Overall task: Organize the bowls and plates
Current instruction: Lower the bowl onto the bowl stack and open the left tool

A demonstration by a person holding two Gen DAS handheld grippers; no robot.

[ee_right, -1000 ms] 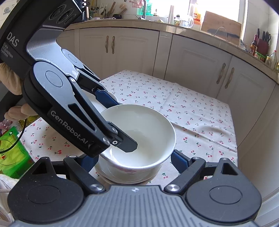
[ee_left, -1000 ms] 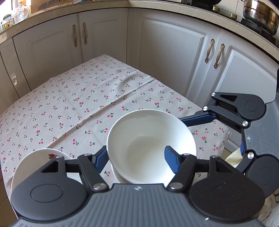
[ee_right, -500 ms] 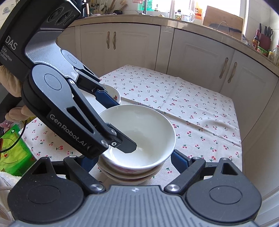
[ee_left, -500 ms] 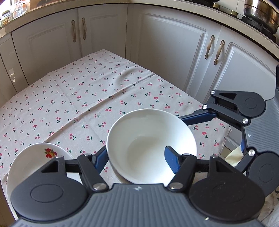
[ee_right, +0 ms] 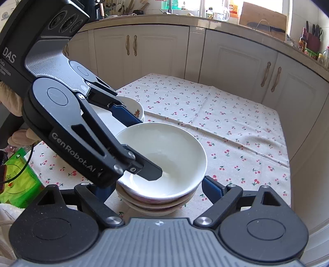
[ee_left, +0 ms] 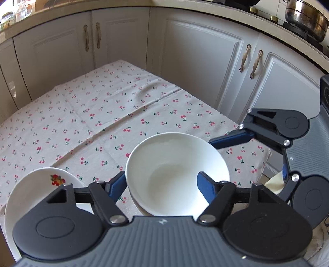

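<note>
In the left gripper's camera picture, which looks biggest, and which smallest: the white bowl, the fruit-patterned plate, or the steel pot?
1. White bowl
2. Fruit-patterned plate, partly hidden by the gripper, so it may match the bowl
3. Steel pot, far off and cut by the frame, so unsure

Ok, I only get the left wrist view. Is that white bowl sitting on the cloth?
Observer: No. The right wrist view shows the white bowl nested on lower bowls.
Operator: Is the right gripper touching those bowls?
Observer: No. The right gripper has just been opening its jaws, which are now wide. Its visible finger is clear of them.
Operator: Anything to their left I'm missing?
Observer: A green packet at the table's near edge.
</note>
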